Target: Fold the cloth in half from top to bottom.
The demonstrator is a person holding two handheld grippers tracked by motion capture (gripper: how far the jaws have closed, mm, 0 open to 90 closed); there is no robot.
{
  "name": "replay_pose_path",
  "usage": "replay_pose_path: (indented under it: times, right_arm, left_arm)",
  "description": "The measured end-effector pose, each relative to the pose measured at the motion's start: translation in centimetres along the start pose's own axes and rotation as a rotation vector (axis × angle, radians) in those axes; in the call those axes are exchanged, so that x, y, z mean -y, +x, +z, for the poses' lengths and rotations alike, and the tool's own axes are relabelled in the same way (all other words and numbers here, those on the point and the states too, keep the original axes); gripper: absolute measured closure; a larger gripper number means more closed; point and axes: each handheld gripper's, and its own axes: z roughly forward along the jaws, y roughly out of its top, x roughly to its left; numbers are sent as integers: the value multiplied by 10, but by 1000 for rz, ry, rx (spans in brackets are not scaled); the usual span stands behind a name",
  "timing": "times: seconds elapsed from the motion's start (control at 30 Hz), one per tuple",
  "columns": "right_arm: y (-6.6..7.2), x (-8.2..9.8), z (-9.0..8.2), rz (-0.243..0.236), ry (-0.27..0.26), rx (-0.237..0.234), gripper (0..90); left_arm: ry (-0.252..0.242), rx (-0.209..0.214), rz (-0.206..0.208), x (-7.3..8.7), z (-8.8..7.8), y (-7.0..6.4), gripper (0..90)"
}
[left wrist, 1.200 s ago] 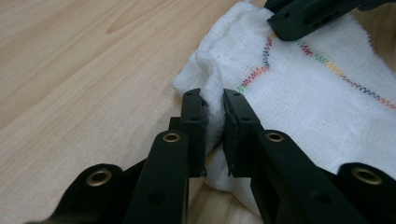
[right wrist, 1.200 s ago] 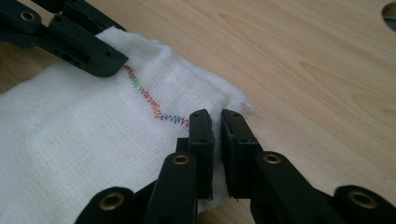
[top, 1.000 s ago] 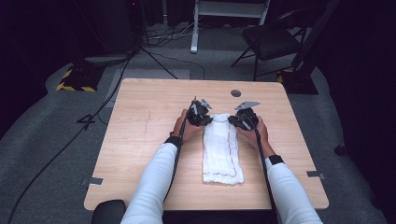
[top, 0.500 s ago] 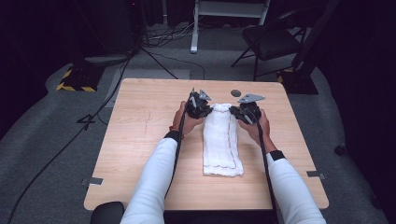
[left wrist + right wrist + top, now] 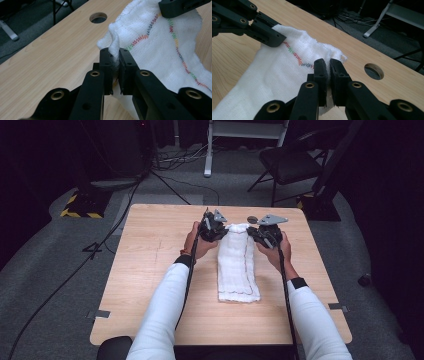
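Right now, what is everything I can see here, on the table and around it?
Cloth: one, white with multicoloured zigzag stitching, folded long, mid-table; far end lifted.
Table: one, light wood, centre of the room.
Hole: one, round, in the tabletop near the far edge.
Chair: one, black, on the floor beyond the table.
Cables: several, black, across the grey floor.
Striped base: one, yellow and black, floor at far left.
Left gripper: one, black, shut on the cloth's far left corner.
Right gripper: one, black, shut on the far right corner.
Sleeves: two, white.
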Motion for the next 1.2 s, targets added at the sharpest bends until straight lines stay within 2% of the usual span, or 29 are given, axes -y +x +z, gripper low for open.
replay_pose_path:
  times: [0.03, 0.17, 0.33, 0.43, 0.57, 0.6, 0.67, 0.83, 0.97, 1.03, 1.2]
  right_arm:
    - [-1, -2, -3, -4, -16, 8, 845]
    - [-3, -3, -8, -2, -19, 9, 845]
    - [0, -2, -15, -14, -23, -3, 845]
    - [5, 6, -21, -35, -14, -30, 845]
    - [10, 14, -27, -41, -18, -56, 845]
    - [13, 19, -31, -37, -22, -78, 845]
    - [14, 21, -33, -40, -24, -83, 845]
    - [22, 33, -45, -61, -28, -141, 845]
    - [25, 39, -52, -59, -33, -165, 845]
    - [26, 45, -59, -61, -27, -190, 845]
    - [33, 50, -67, -77, -22, -226, 844]
  left_arm:
    - [-6, 1, -3, -1, -1, 0, 826]
    - [-4, 7, 12, -5, -3, -3, 824]
    - [-5, 31, 41, -2, -8, -9, 823]
    - [5, 54, 62, 4, -9, -13, 822]
    - [-8, 82, 60, 12, -14, -17, 820]
    - [-12, 87, 64, 14, -16, -19, 815]
    - [-10, 100, 81, 17, -19, -23, 814]
    - [-9, 140, 117, 28, -29, -34, 810]
    - [-5, 160, 146, 33, -34, -41, 801]
    - [-15, 186, 144, 41, -39, -47, 800]
    - [-20, 209, 140, 52, -45, -51, 797]
